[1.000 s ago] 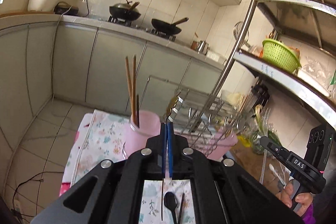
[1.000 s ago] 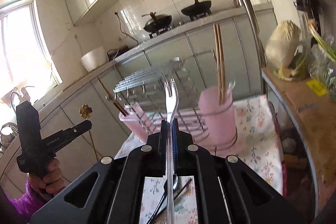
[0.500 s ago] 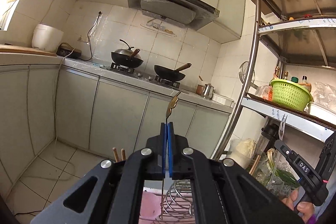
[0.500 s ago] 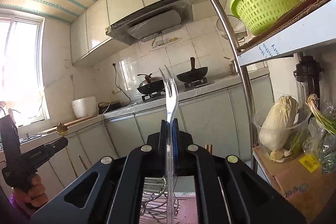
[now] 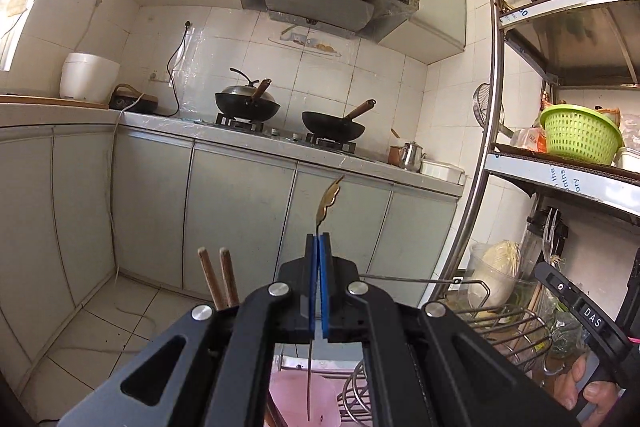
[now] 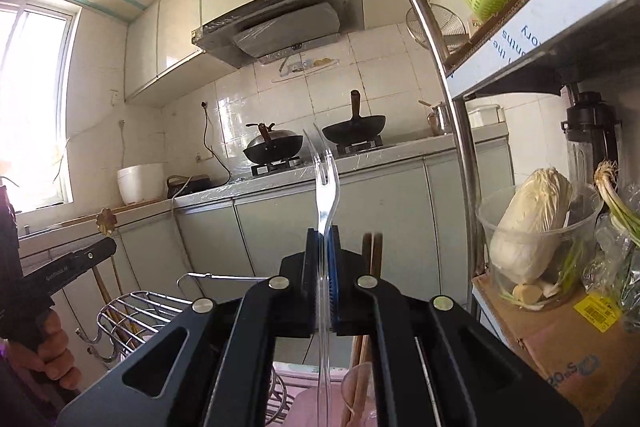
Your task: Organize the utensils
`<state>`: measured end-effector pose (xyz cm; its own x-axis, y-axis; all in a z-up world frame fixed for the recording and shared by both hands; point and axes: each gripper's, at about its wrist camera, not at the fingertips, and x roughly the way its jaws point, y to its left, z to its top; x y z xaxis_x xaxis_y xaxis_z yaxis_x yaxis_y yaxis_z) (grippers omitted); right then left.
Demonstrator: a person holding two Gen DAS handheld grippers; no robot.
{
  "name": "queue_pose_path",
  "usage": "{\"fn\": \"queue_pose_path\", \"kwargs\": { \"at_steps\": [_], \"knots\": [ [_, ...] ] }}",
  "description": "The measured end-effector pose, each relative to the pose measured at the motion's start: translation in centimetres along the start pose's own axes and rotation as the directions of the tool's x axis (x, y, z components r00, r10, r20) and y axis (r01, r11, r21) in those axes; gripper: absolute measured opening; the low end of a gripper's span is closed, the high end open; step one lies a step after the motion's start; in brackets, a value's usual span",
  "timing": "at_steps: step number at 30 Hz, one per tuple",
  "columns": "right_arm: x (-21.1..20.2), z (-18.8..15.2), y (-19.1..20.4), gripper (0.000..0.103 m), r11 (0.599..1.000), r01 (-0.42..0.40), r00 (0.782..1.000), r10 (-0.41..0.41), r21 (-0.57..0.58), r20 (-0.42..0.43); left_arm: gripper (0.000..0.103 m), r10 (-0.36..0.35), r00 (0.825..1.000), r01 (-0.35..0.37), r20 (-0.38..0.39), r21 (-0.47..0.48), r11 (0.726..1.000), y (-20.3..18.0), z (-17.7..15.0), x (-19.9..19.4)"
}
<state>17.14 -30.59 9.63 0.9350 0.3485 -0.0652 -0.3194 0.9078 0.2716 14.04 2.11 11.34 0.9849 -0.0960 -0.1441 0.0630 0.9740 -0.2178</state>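
My left gripper (image 5: 319, 241) is shut on a thin gold utensil (image 5: 329, 198) with a leaf-shaped end pointing up; its stem hangs down below the jaws over a pink holder (image 5: 292, 395). Two wooden chopsticks (image 5: 218, 277) stand in that holder, left of the gripper. My right gripper (image 6: 322, 237) is shut on a clear plastic fork (image 6: 323, 167), tines up, its handle running down toward the pink cup (image 6: 352, 403) that holds chopsticks (image 6: 370, 255). The left gripper also shows at the left of the right wrist view (image 6: 106, 223).
A wire dish rack (image 5: 500, 323) sits right of the pink holder, also in the right wrist view (image 6: 132, 311). A steel shelf post (image 5: 486, 147) rises on the right, with a green basket (image 5: 580, 133) on a shelf. Kitchen counter (image 5: 280, 143) with woks stands behind.
Both grippers rose with their utensils and tilted up, so the floral table cloth dropped out of view; over the last half second they came slightly lower, with the chopstick tops showing again.
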Motion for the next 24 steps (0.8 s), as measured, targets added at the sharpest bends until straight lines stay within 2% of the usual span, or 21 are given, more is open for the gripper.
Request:
{"fn": "queue_pose_path", "kwargs": {
  "at_steps": [5,11,19,21,23,24],
  "knots": [
    [-0.9,-1.2,0.3,0.005,1.000,-0.010,0.997,0.012,0.030,-0.071,0.001,-0.034,0.997,0.033,-0.073,-0.012,0.999,0.5,-1.5,-0.3],
    [-1.7,-3.2,0.8,0.005,0.998,0.007,0.982,0.005,0.063,-0.187,0.001,-0.057,0.984,0.049,-0.169,-0.047,0.998,1.4,-3.8,-0.6],
    [-2.1,-5.0,0.7,0.005,0.996,0.060,0.942,-0.034,0.068,-0.333,0.002,-0.044,0.964,0.034,-0.262,-0.042,0.999,1.3,-6.0,-0.8],
    [-2.2,-5.1,0.7,0.005,0.995,0.075,0.934,-0.046,0.069,-0.355,0.005,-0.033,0.962,0.026,-0.271,-0.031,0.999,1.2,-6.0,-1.0],
    [-2.3,-5.2,0.4,0.006,0.994,0.089,0.927,-0.059,0.066,-0.371,0.017,-0.030,0.962,0.024,-0.270,-0.025,0.999,1.1,-5.8,-1.5],
    [-2.5,-5.3,0.4,0.007,0.994,0.090,0.924,-0.058,0.067,-0.377,0.020,-0.027,0.963,0.022,-0.266,-0.024,0.999,1.0,-5.8,-1.9]
  ]
}}
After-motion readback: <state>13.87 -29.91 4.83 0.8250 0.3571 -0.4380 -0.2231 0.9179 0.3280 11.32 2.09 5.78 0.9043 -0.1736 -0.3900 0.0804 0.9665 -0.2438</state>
